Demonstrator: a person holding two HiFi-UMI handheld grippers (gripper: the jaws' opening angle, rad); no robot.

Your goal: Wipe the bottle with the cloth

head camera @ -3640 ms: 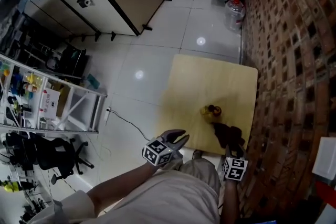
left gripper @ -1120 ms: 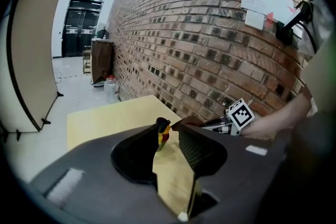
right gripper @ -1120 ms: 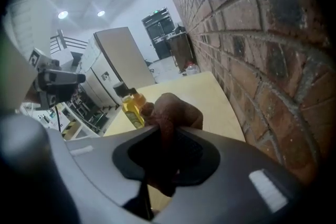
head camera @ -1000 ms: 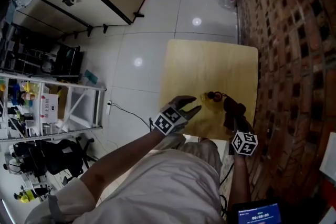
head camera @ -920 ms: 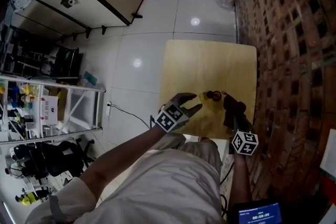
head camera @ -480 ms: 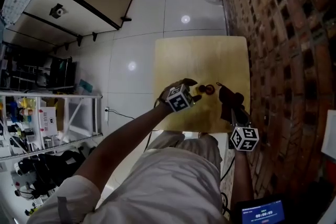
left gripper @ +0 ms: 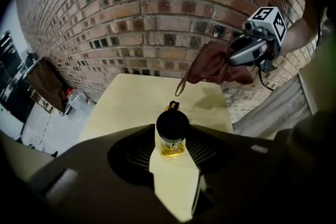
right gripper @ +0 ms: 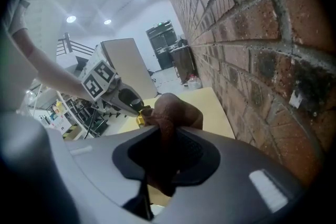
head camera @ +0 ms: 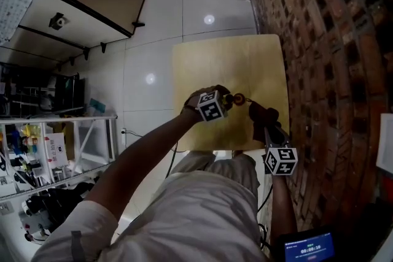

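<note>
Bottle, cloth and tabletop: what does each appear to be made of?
The bottle: likely clear plastic or glass, glossy; yellow contents show through below a matte black cap. The cloth: soft brown fabric, matte; it bunches and droops. The tabletop: pale wood or laminate, smooth; no grain can be made out.

the person wears a pale beige short-sleeved shirt [head camera: 202, 218]. each hand carries a white cube with black square markers. the left hand-held gripper [head camera: 226, 99] has a dark grey body, the right hand-held gripper [head camera: 263, 123] a lighter grey one.
</note>
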